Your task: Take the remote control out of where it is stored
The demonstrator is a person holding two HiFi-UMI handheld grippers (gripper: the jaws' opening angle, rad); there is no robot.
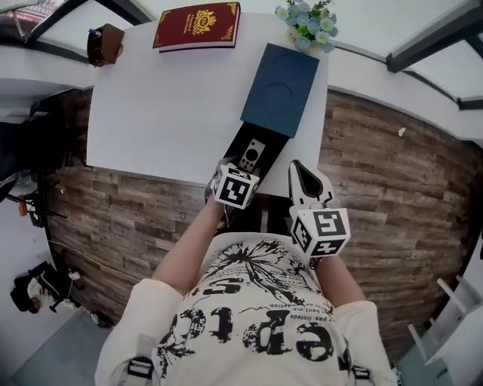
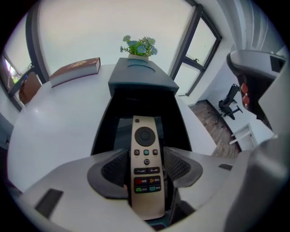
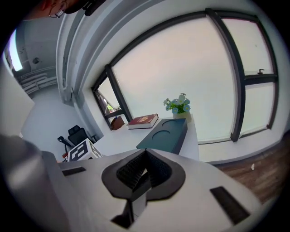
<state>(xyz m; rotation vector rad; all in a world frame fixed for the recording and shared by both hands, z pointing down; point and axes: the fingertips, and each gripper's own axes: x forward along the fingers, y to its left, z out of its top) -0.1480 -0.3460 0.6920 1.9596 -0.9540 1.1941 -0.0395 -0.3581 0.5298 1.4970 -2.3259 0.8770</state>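
Note:
A beige remote control (image 1: 252, 155) (image 2: 146, 158) lies in the black drawer tray (image 1: 243, 136) (image 2: 108, 122) pulled out of a dark blue box (image 1: 281, 89) (image 2: 140, 74) at the near edge of the white table (image 1: 166, 105). My left gripper (image 1: 243, 170) (image 2: 146, 165) is open; the remote's near half sits between its pads with thin dark gaps either side. To the right of the tray, at the table's edge, my right gripper (image 1: 304, 170) (image 3: 141, 170) is shut, its pads meeting with nothing between them.
At the back of the table are a red book (image 1: 198, 26), a small pot of blue flowers (image 1: 308, 21) behind the box, and a brown holder (image 1: 104, 44) at the back left corner. Wooden floor surrounds the table. An office chair (image 2: 230, 100) stands off to the right.

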